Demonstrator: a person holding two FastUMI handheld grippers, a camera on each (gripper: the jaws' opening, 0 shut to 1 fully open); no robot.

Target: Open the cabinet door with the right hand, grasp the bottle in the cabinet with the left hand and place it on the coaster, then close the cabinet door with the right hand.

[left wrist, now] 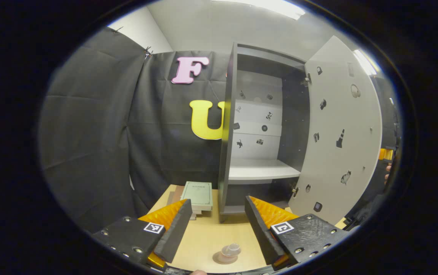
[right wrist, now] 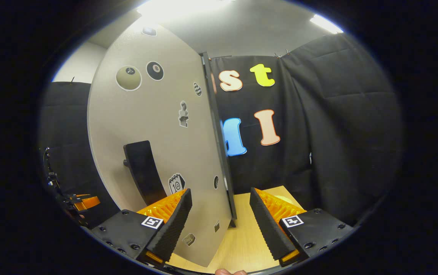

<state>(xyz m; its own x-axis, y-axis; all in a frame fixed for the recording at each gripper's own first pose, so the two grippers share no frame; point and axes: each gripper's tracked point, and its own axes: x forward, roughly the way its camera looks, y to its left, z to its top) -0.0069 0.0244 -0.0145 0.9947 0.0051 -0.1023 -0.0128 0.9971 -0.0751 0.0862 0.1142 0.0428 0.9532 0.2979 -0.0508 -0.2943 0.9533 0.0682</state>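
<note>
The grey cabinet [left wrist: 227,126] stands open, its door [left wrist: 341,126] swung out to the right. Its white shelf [left wrist: 261,169] is bare. On the table near me, a small clear bottle [left wrist: 231,249] stands on a round brownish coaster [left wrist: 219,259], below and between the fingers of my left gripper [left wrist: 218,204], which is open and holds nothing. In the right gripper view the door's outer face [right wrist: 154,126] with its black handle [right wrist: 142,172] is close ahead. My right gripper [right wrist: 221,194] is open, with the door's lower edge in front of its gap and no finger touching it.
A stack of books [left wrist: 198,194] lies on the wooden table [left wrist: 207,236] left of the cabinet. Black cloth walls close in the booth. A hand and an orange part [left wrist: 386,154] show past the door's right edge. Dark gear with an orange piece [right wrist: 85,202] sits left of the door.
</note>
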